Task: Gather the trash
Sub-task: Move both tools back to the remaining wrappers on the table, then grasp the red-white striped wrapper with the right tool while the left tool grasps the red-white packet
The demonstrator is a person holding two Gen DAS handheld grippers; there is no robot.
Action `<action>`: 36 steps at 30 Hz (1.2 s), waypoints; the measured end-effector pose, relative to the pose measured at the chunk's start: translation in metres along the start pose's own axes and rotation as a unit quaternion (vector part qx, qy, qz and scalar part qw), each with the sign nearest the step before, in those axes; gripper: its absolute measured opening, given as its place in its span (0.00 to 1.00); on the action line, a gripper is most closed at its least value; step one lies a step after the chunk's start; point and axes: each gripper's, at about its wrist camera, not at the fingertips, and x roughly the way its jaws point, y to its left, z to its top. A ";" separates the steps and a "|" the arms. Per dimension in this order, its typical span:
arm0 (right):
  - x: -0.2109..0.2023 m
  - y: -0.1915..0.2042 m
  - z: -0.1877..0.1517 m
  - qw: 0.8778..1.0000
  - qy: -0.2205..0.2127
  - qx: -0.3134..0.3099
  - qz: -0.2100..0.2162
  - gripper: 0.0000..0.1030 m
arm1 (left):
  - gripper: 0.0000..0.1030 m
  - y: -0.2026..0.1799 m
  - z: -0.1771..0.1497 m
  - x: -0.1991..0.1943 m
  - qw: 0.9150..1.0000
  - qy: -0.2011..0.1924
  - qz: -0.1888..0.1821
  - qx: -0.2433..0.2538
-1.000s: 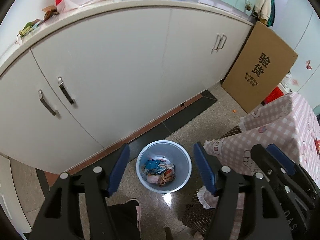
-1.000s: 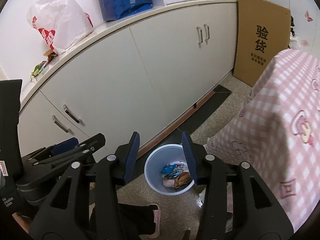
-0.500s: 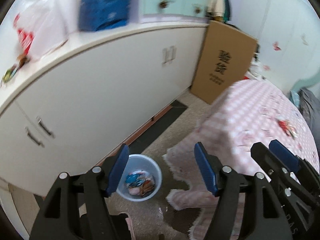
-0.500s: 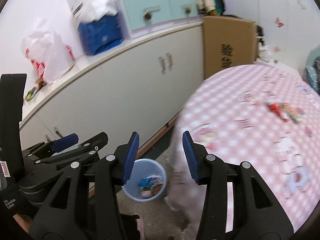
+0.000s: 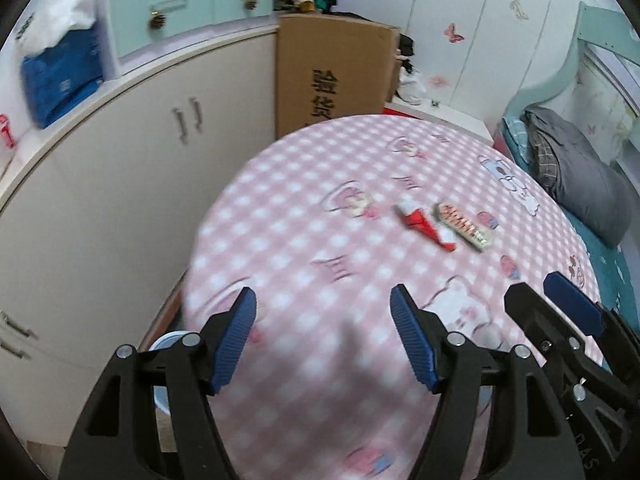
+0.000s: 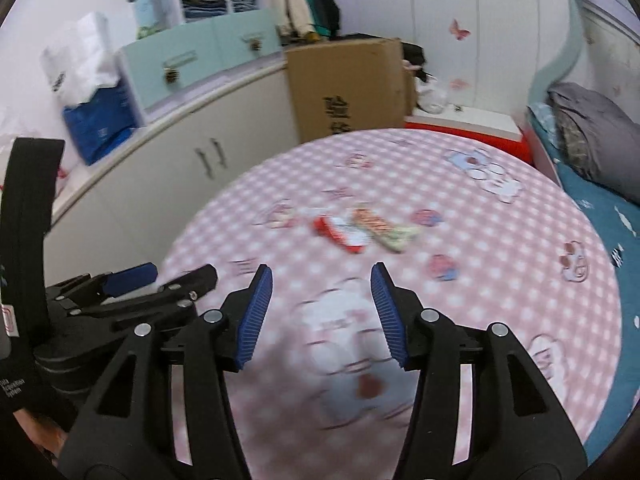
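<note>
Two pieces of trash lie side by side near the middle of the round table with the pink checked cloth (image 5: 304, 208): a red and white wrapper (image 5: 424, 225) (image 6: 343, 233) and a pale striped wrapper (image 5: 464, 227) (image 6: 382, 227). My left gripper (image 5: 324, 332) hovers open over the table's near side, short of both wrappers, with nothing between its fingers. My right gripper (image 6: 322, 280) is beside it on the right, its jaws opening and empty, pointing at the wrappers from a distance. A sliver of the blue bin (image 5: 166, 346) shows below the table's left edge.
White cabinets (image 5: 120, 184) curve along the left with a blue bag (image 5: 56, 80) and mint drawers (image 5: 180, 8) on top. A cardboard box (image 5: 336, 76) leans behind the table. A bed with grey bedding (image 5: 580, 184) is at the right.
Both views swung up and right from the bin on the floor to the table top. The two wrappers came into view. The right jaws have widened.
</note>
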 end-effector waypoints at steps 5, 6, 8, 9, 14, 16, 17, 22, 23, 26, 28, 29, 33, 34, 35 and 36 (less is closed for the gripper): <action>0.024 -0.032 0.010 1.000 0.017 -0.006 -0.017 0.54 | 0.66 -0.018 0.016 0.027 1.000 0.004 0.009 -0.007; 0.031 -0.036 0.012 1.000 0.021 -0.010 -0.019 0.54 | 0.66 -0.020 0.021 0.035 1.000 0.007 0.010 -0.009; 0.043 -0.041 0.017 0.999 0.028 -0.017 -0.020 0.56 | 0.66 -0.023 0.026 0.045 1.000 0.010 0.010 -0.013; 0.050 -0.044 0.020 0.999 0.032 -0.022 -0.022 0.56 | 0.66 -0.025 0.029 0.050 1.000 0.010 0.010 -0.015; 0.081 -0.049 0.030 0.997 0.052 -0.044 -0.021 0.57 | 0.66 -0.033 0.038 0.067 1.000 0.005 0.014 -0.012; 0.091 -0.050 0.034 0.997 0.059 -0.048 -0.021 0.57 | 0.66 -0.034 0.043 0.074 1.000 0.001 0.021 -0.009; 0.095 -0.051 0.035 0.996 0.062 -0.052 -0.020 0.57 | 0.66 -0.034 0.044 0.076 1.000 0.001 0.022 -0.010; 0.118 -0.051 0.037 0.993 0.089 -0.079 -0.011 0.57 | 0.67 -0.031 0.048 0.080 1.000 -0.006 0.022 -0.018; 0.122 -0.049 0.035 0.992 0.098 -0.085 -0.005 0.56 | 0.67 -0.032 0.049 0.081 1.000 -0.006 0.018 -0.018; 0.123 -0.046 0.032 0.990 0.093 -0.102 -0.012 0.34 | 0.68 -0.041 0.049 0.086 1.000 -0.006 0.005 -0.007; 0.121 -0.051 0.033 0.992 0.091 -0.092 -0.008 0.23 | 0.68 -0.050 0.049 0.091 1.000 -0.003 0.000 0.005; 0.120 -0.053 0.032 0.992 0.092 -0.087 -0.011 0.22 | 0.68 -0.054 0.049 0.092 1.000 -0.001 -0.004 0.008; 0.116 -0.068 0.033 0.994 0.084 -0.066 -0.029 0.20 | 0.68 -0.066 0.051 0.100 0.999 0.011 -0.032 0.010; 0.115 -0.072 0.032 0.994 0.082 -0.059 -0.035 0.20 | 0.68 -0.068 0.053 0.103 0.999 0.016 -0.038 0.009; 0.115 -0.075 0.032 0.994 0.081 -0.056 -0.038 0.20 | 0.68 -0.071 0.052 0.105 0.999 0.020 -0.040 0.009; 0.114 -0.078 0.032 0.995 0.080 -0.049 -0.038 0.20 | 0.68 -0.073 0.053 0.108 0.999 0.022 -0.043 0.008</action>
